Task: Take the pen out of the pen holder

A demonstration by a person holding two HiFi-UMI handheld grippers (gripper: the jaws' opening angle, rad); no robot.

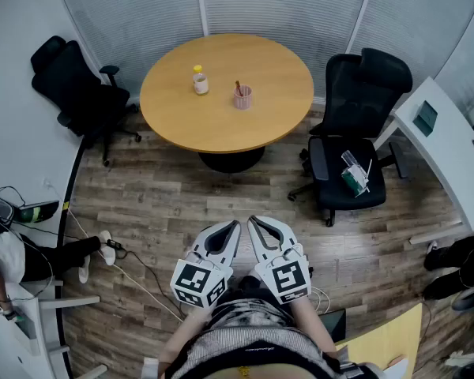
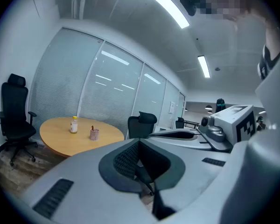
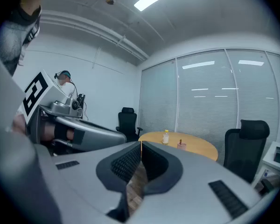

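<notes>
**Pen and holder.** The pen (image 1: 238,88) stands in the pink pen holder (image 1: 242,98), with its upper end projecting above the rim. The pen holder rests on the round table (image 1: 221,129), right of centre as the head view shows it. A small bottle (image 1: 199,80) with a yellow cap stands near the holder on its left, not touching it.

**Surroundings.** A black office chair (image 1: 75,85) stands at the table's left side. A second chair (image 1: 359,105) stands at its right, with a green and clear packet (image 1: 352,176) lying on the seat. The floor (image 1: 182,196) is wood plank.

**Left gripper.** The left gripper (image 1: 234,227) is held low, close to the person's body and well apart from the table. Its jaws are pressed together at the tips with nothing between them. Its marker cube (image 1: 197,281) faces the head camera.

**Right gripper.** The right gripper (image 1: 254,223) lies just beside the left one, tips pointing toward the table. Its jaws are likewise closed together and empty. Its own cube (image 1: 289,279) sits at the rear. Both gripper views show the table, bottle and pen holder in the distance beyond the jaw tips.
</notes>
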